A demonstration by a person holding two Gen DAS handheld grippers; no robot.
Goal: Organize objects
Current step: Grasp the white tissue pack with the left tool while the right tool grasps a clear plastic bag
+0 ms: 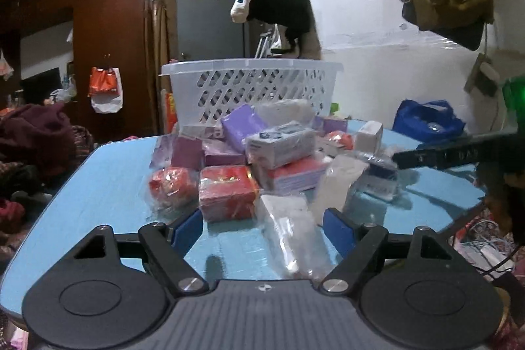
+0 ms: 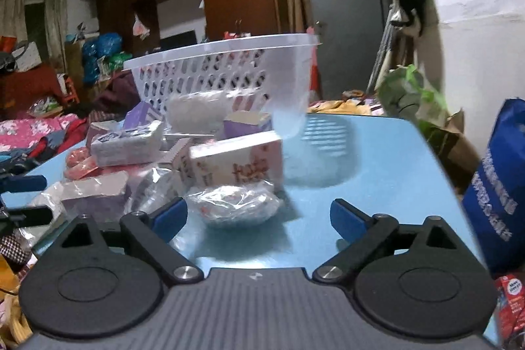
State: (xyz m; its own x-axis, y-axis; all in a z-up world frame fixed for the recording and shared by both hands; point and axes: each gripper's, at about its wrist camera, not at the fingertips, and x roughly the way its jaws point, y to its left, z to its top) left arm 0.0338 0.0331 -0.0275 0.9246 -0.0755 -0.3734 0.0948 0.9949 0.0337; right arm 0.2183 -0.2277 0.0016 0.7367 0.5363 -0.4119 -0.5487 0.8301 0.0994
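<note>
Two tools hover low over a glossy blue counter (image 1: 98, 186), each with blue pads spread apart and gripping nothing. Between the left tool (image 1: 264, 230) fingers lies a limp clear plastic packet (image 1: 288, 235), its long axis running away from the tool. Just ahead sits a red box (image 1: 228, 192) wrapped in shiny film, with a crinkled red pouch (image 1: 170, 186) to its left. Stacked beyond is a grey-white carton (image 1: 280, 146) with small blue print too blurred to read, tilted on a pink-edged box (image 1: 292, 174); purple boxes (image 1: 241, 127) lie behind. Farthest stands a white perforated plastic basket (image 1: 252, 87), upright at the counter's far edge.

Ahead of the right tool (image 2: 259, 215), slightly toward its left finger, rests a rounded crumpled clear bag (image 2: 234, 205). Behind it stands a white box (image 2: 239, 163) with pink lettering I cannot make out. A blue bag (image 2: 502, 186) with white writing hangs off to the right.
</note>
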